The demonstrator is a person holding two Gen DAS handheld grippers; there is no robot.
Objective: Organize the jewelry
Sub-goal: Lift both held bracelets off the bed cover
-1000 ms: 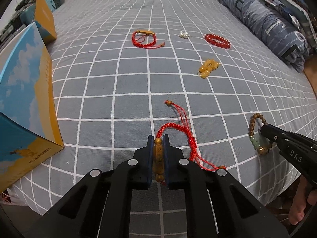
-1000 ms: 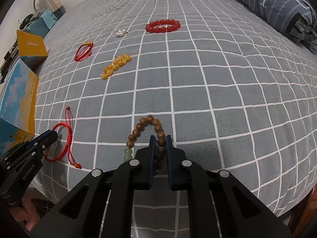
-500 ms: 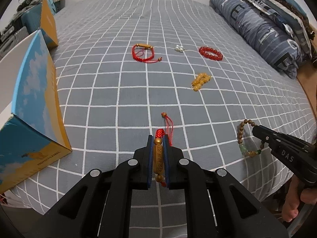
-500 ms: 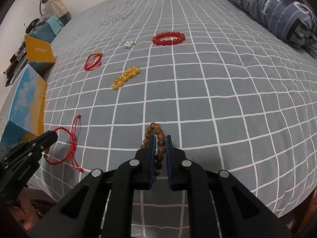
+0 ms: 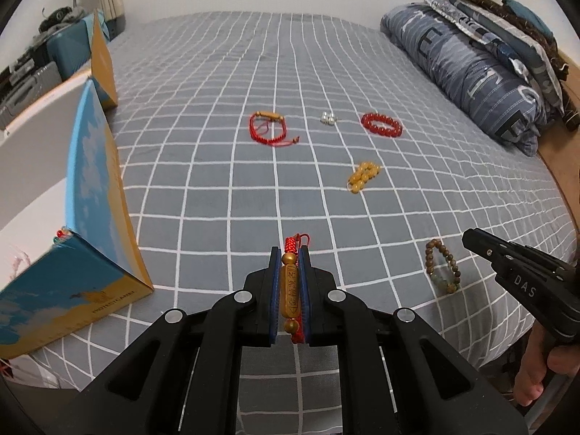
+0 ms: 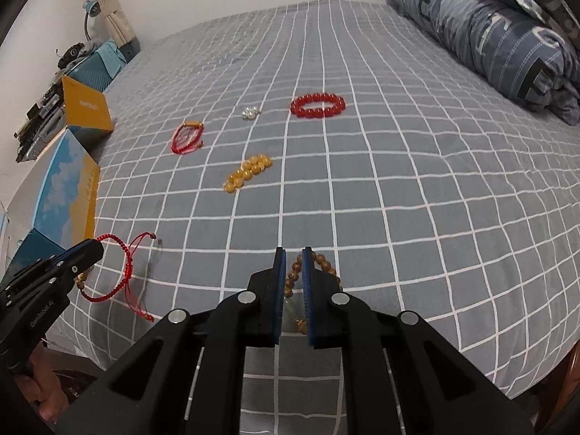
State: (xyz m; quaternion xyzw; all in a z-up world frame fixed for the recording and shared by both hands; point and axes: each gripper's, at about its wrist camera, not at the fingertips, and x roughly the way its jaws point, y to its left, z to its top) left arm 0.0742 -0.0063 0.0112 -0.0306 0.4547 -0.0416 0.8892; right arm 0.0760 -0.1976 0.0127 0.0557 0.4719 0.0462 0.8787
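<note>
Two bracelets gripped over the checked bedspread (image 5: 224,188)

Left gripper (image 5: 290,253) is clamped on the red cord bracelet (image 5: 290,291); right gripper (image 6: 293,253) is pinched on the wooden bead bracelet (image 6: 324,264); both hang over the bedspread's near edge.

Pretty even, soft indoor light in both wrist views, a bit on the dim side with a cool tint. Heavy fisheye warp: the grid lines on the bedspread (image 5: 253,166) bow hard toward the edges, and the corners go black. Shadows are faint, just a soft one under the hanging red cord bracelet (image 6: 119,272). Far stuff looks slightly mushy.
</note>
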